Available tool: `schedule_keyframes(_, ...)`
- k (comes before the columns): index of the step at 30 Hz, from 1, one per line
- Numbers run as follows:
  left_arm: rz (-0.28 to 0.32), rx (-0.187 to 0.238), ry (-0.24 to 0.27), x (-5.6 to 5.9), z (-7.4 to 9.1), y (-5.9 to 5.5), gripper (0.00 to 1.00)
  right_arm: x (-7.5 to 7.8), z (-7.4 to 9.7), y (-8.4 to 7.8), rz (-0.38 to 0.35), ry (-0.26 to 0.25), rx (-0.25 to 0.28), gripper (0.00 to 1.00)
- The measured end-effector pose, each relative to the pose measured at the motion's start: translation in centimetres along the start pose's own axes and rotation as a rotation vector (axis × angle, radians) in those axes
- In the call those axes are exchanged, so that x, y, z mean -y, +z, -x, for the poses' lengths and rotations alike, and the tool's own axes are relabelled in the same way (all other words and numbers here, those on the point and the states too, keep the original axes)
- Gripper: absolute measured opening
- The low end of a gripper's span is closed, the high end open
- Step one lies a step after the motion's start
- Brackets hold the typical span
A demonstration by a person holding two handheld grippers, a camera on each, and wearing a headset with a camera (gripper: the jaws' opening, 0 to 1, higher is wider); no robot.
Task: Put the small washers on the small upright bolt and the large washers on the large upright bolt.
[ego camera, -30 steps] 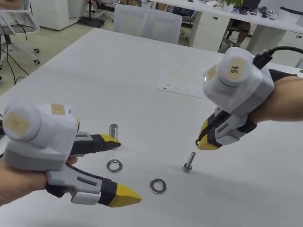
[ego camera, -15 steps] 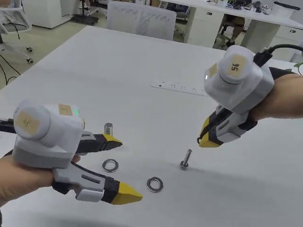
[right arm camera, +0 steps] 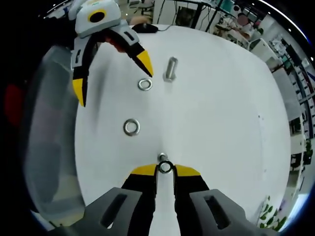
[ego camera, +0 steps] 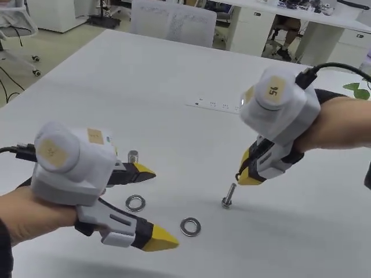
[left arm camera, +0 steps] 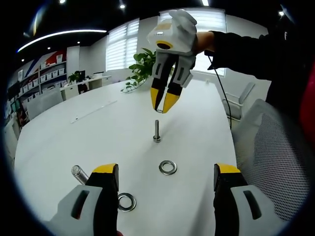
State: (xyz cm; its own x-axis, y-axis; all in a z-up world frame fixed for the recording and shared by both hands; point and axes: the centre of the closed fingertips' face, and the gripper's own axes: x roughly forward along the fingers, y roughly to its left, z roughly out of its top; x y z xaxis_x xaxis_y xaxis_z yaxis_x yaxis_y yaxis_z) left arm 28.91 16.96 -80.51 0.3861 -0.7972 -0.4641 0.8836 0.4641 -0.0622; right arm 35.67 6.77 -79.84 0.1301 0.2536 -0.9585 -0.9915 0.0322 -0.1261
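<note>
Right gripper (ego camera: pixel 246 178), washer (right arm camera: pixel 165 167) pinched, nearer small bolt (ego camera: pixel 228 197); white table (ego camera: pixel 174 75).

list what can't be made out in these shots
- Head view: the base of the large bolt is hidden behind the left tool.
- Left gripper view: the near washer is partly covered by that tool's own jaw.
- Right gripper view: the small washer is pinched in the right tool. Whether it touches the small bolt is too small to tell.
</note>
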Motion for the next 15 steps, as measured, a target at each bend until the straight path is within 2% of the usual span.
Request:
schedule_keyframes(7,-0.032,-0.012,0.020,-0.2,-0.1,0.0,0.79,0.0,-1.0,-0.1,-0.004,0.023,-0.009,0.13)
schedule_keyframes(12,-0.056,-0.037,0.023,-0.2,-0.2,-0.4,0.79,-0.2,-1.5,-0.3,-0.003,0.035,-0.016,0.13)
schedule_keyframes(15,-0.057,-0.036,0.020,-0.2,-0.3,-0.4,0.79,-0.1,-1.6,-0.3,-0.003,0.038,-0.014,0.13)
